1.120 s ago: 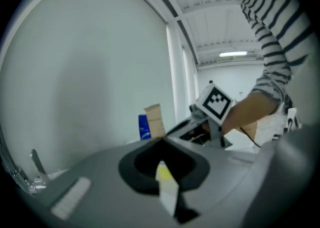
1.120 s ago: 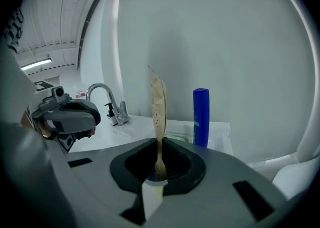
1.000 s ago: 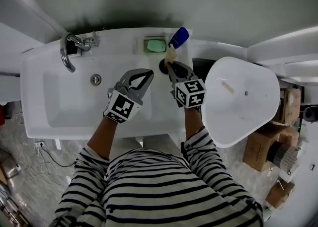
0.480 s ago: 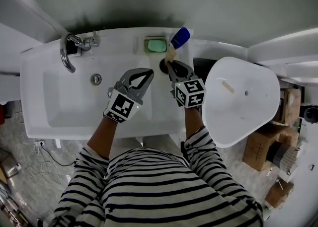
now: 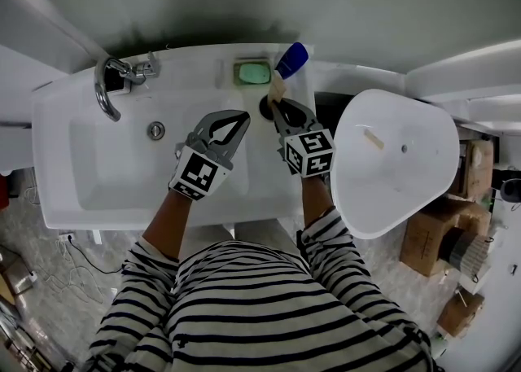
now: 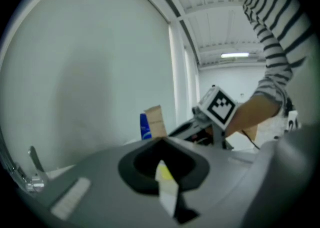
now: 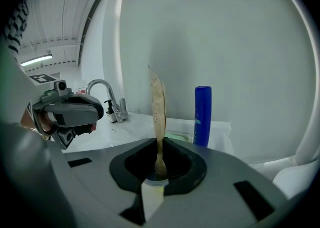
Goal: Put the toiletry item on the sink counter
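A flat tan packet stands on edge over the back right corner of the white sink counter. My right gripper is shut on its lower end. In the right gripper view the packet rises straight up from between the jaws. Just behind it stands a blue bottle. My left gripper hovers over the basin's right side, shut with nothing in it. From its view the packet and the bottle show ahead.
A chrome faucet sits at the sink's back left, with a drain in the basin. A dish of green soap lies beside the bottle. A dark round hole is by the right gripper. A white rounded fixture and cardboard boxes stand to the right.
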`<state>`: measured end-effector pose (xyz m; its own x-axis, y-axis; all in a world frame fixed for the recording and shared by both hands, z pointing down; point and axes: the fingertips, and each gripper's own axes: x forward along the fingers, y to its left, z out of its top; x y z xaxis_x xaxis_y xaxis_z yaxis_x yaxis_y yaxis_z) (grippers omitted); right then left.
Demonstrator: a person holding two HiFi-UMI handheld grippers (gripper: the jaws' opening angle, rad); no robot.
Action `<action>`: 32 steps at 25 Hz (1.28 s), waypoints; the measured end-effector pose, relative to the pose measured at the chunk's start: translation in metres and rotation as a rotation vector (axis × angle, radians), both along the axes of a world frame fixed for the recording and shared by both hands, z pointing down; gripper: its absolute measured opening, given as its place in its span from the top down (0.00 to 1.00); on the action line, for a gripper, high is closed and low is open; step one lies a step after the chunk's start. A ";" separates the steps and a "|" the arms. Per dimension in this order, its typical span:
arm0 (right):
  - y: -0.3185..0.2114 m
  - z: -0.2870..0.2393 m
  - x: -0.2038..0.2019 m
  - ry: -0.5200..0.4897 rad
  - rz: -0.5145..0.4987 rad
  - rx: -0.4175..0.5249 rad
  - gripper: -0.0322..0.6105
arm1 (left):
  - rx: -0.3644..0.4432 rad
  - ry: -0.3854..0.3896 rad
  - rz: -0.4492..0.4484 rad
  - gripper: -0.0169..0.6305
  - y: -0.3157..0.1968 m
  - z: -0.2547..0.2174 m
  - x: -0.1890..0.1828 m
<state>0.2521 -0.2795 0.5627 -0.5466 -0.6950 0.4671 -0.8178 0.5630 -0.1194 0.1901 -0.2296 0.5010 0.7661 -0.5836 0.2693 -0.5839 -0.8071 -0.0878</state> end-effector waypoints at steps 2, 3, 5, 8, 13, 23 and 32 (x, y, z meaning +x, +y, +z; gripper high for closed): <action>0.000 0.001 0.001 0.004 0.001 -0.001 0.91 | -0.001 -0.002 0.001 0.96 0.000 0.001 0.001; 0.000 0.001 0.001 0.008 -0.001 -0.001 0.91 | -0.002 -0.003 0.002 0.96 0.000 0.002 0.001; 0.001 0.001 0.001 0.014 -0.009 0.000 0.91 | -0.002 -0.003 0.001 0.96 0.000 0.002 0.002; 0.002 0.001 -0.001 0.026 -0.022 0.001 0.91 | 0.000 -0.002 0.001 0.96 -0.001 0.001 0.003; 0.005 -0.002 -0.002 0.066 -0.037 0.015 0.90 | 0.003 -0.001 0.004 0.96 0.000 0.000 0.004; 0.010 -0.005 0.006 0.097 -0.006 0.013 0.89 | 0.008 -0.002 0.004 0.96 0.002 -0.002 0.004; 0.012 -0.009 0.010 0.105 0.006 0.017 0.85 | 0.018 0.008 0.006 0.96 0.005 -0.006 0.008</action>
<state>0.2618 -0.2672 0.5536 -0.4910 -0.7062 0.5102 -0.8286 0.5593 -0.0233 0.1978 -0.2249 0.4953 0.7719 -0.5835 0.2525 -0.5797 -0.8090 -0.0976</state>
